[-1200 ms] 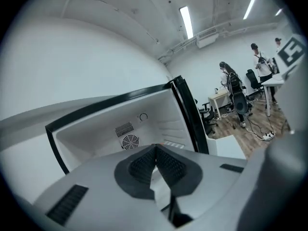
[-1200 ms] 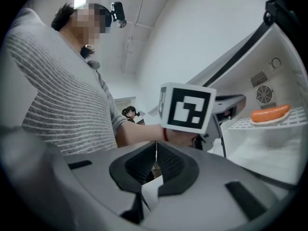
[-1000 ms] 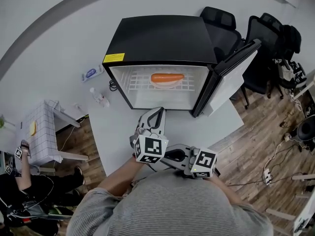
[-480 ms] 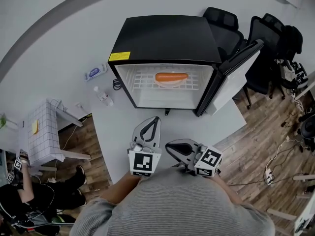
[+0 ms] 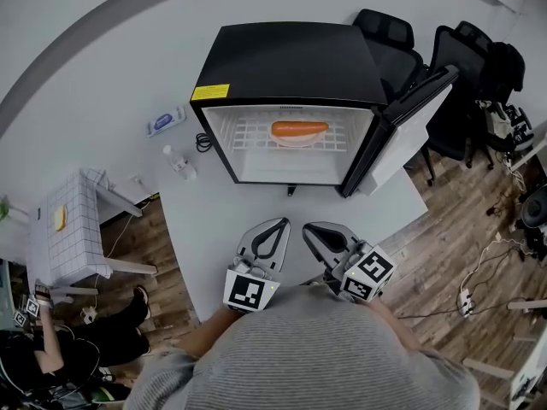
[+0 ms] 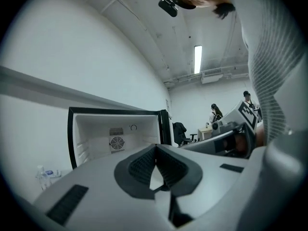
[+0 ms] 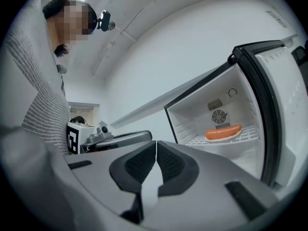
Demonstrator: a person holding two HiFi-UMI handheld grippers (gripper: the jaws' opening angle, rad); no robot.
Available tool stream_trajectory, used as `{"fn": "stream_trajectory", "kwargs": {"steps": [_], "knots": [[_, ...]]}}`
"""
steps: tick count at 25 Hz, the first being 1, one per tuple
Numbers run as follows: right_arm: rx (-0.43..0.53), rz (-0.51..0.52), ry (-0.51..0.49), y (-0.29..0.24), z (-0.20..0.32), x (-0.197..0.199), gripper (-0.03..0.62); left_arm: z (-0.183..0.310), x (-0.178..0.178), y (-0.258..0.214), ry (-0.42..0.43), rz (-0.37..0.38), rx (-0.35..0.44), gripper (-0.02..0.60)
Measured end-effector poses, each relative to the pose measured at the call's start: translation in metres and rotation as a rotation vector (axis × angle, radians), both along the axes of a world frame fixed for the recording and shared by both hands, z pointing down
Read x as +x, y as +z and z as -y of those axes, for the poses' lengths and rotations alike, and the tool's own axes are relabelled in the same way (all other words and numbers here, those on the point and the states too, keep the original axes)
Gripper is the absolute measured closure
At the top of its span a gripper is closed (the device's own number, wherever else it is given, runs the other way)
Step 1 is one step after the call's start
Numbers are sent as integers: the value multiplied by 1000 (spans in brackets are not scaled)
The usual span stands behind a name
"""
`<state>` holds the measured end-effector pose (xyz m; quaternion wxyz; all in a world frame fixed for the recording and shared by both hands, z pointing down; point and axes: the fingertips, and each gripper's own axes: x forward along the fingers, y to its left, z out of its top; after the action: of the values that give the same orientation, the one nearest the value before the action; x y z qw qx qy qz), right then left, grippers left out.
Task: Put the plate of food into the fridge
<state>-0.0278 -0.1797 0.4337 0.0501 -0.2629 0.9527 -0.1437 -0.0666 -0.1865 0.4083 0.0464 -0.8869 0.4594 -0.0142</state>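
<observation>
The plate of food (image 5: 299, 137), a pale plate with one long orange sausage (image 5: 299, 129) lying across it, stands inside the fridge (image 5: 291, 62), on the white wire shelf (image 5: 252, 133), about in the middle and toward the far wall. No gripper touches it. The fridge is a small black one on the far part of the white table (image 5: 214, 229), and its door (image 5: 402, 131) is swung wide open to the right. Both grippers are at the near edge of the table, close to the person's body and well apart from the fridge. The left gripper (image 5: 278, 223) has its jaws pressed together with nothing between them, and the right gripper (image 5: 309, 227), just beside it, is also clenched and empty. A small bottle (image 5: 178, 162) stands on the table left of the fridge. I judge that the placing step itself is finished, since the plate sits fully on the shelf. What seems left is only to close the door. This would call for bringing the right gripper around to the outer side of the door and pushing it leftward until it meets the fridge frame, without shaking the fridge.
</observation>
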Motion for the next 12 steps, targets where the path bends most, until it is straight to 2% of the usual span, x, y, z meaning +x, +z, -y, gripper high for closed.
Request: {"fn": "stream_trajectory", "kwargs": {"steps": [3, 12], "knots": [[14, 4, 16, -5, 0, 2, 580, -2, 2, 9, 24, -61, -60, 571], [28, 1, 17, -7, -8, 4, 580, -5, 4, 22, 31, -11, -100, 571]]}}
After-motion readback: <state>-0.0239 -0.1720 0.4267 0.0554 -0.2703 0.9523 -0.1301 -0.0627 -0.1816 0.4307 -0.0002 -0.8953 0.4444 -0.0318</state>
